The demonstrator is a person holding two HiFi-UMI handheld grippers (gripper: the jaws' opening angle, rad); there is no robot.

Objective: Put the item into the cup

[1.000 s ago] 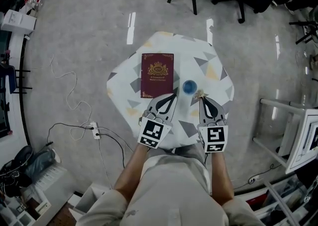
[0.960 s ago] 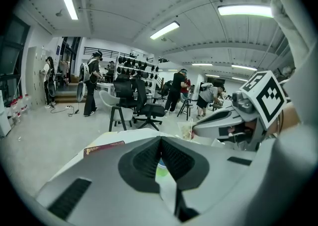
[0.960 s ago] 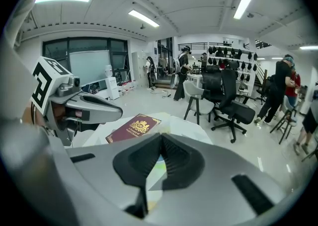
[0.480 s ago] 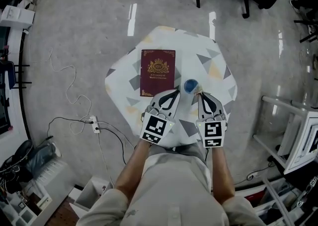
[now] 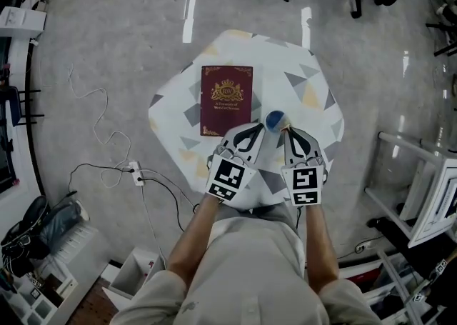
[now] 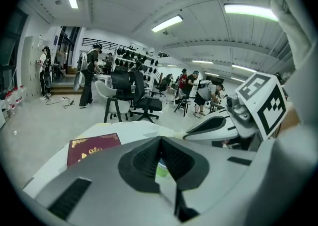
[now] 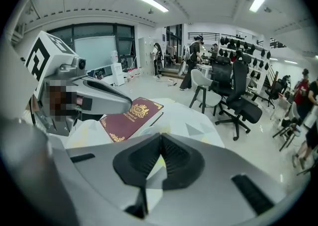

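A small blue cup (image 5: pixel 273 121) stands on the patterned table (image 5: pixel 307 102) just right of a maroon book (image 5: pixel 226 99). A tiny tan item (image 5: pixel 285 130) lies beside the cup, at the tip of my right gripper (image 5: pixel 289 133). My left gripper (image 5: pixel 253 129) points at the book's near right corner, just left of the cup. Both sit side by side over the table's near edge. In the left gripper view the pads (image 6: pixel 149 158) meet at the tip; a pale green shape (image 6: pixel 161 169) shows behind them. In the right gripper view the jaws (image 7: pixel 160 138) are shut with nothing between them.
The book (image 7: pixel 130 118) fills the table's left half. Office chairs (image 6: pixel 134 96) stand on the floor beyond the table, with several people further back. A white cable and power strip (image 5: pixel 136 173) lie on the floor to the left, a white rack (image 5: pixel 428 195) to the right.
Both grippers have sunk a little toward the table and edged forward toward the cup and book. Their jaws look the same as before.
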